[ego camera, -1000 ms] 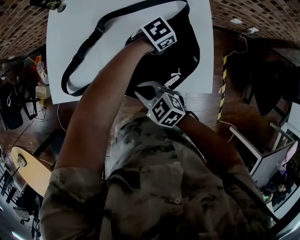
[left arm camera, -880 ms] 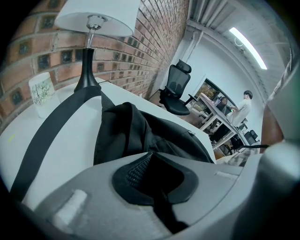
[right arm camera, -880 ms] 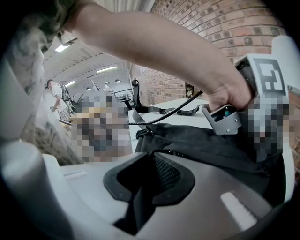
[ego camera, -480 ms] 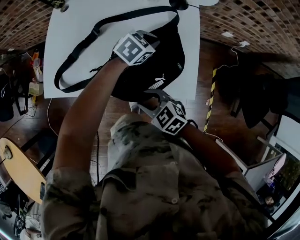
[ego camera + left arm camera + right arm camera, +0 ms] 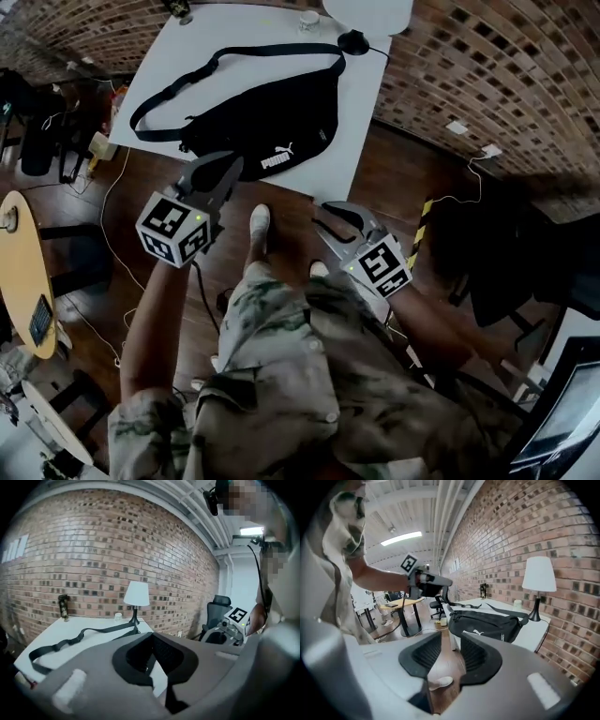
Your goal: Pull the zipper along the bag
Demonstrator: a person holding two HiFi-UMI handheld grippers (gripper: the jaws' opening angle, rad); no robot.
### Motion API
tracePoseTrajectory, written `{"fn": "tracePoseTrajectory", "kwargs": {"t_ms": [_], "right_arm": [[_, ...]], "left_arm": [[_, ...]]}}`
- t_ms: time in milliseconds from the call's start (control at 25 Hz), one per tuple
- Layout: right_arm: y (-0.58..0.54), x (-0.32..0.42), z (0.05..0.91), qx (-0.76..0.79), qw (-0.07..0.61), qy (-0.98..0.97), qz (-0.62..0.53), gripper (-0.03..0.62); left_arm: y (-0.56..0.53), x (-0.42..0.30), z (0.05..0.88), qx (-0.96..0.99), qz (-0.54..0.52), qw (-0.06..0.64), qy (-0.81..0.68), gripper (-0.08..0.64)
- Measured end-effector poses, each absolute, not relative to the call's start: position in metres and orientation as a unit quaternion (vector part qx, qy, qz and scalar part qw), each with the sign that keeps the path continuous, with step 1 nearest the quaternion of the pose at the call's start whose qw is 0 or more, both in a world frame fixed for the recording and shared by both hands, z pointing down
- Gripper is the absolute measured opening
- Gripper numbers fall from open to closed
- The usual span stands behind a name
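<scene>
Lying along the near side of the white table (image 5: pixel 178 52), the black bag (image 5: pixel 272 122) has its logo end close to the table's front edge, and its strap (image 5: pixel 173 89) loops out across the top beyond it. The zipper pull is too small to make out in any view, so you cannot tell from here how far the zip stands.

Neither tool touches the bag. Your left gripper (image 5: pixel 220 171) hangs off the table over the wooden floor (image 5: pixel 291 211), just short of the front edge, with its jaws drawn together on nothing. Your right gripper (image 5: pixel 322 214) hovers farther out over the floor, jaws spread but closing, and only floorboards and a shoe (image 5: pixel 439 682) show through the gap.

The likely trouble starts with that loose bag. Nothing pins it, so a pull on the zipper with one tool alone would probably drag the whole bag across the smooth top, and with its end so near the edge it could slide off. Hold the fabric down with one gripper first. Jaws arriving pressed together would only nudge the pull aside, and a hasty pinch may catch cloth instead. Watch the strap too: it could snag a jaw. The lamp (image 5: pixel 367 14) stands by the bag's far end.
</scene>
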State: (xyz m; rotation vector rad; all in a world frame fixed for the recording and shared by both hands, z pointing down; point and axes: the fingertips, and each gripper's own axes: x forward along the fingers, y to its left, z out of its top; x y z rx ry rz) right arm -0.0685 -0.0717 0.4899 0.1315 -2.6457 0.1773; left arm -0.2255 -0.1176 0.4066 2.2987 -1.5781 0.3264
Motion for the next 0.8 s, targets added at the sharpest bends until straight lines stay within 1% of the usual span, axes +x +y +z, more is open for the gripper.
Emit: {"fn": "tracePoseTrajectory", "kwargs": {"t_ms": [160,360,560,800], "right_arm": [[-0.045,-0.024,0.478,0.019,0.227,-0.972,0.064,0.118],[0.005,0.003,0.462,-0.005,0.211,-0.976,0.053,0.119],[0.056,0.023,0.438,0.001,0.180,-0.983,0.039,0.118],[0.142,0.065,0.412,0.019,0.165,-0.986,0.033,0.119]], "left_arm": [[-0.016,-0.173,0.388,0.763,0.120,0.169,-0.612,0.002],[0.072,-0.107,0.379,0.755,0.112,0.197,-0.616,0.002],[0.140,-0.061,0.360,0.756,0.097,0.190,-0.619,0.002],[0.233,-0.015,0.341,0.770,0.070,0.169,-0.611,0.002]]}}
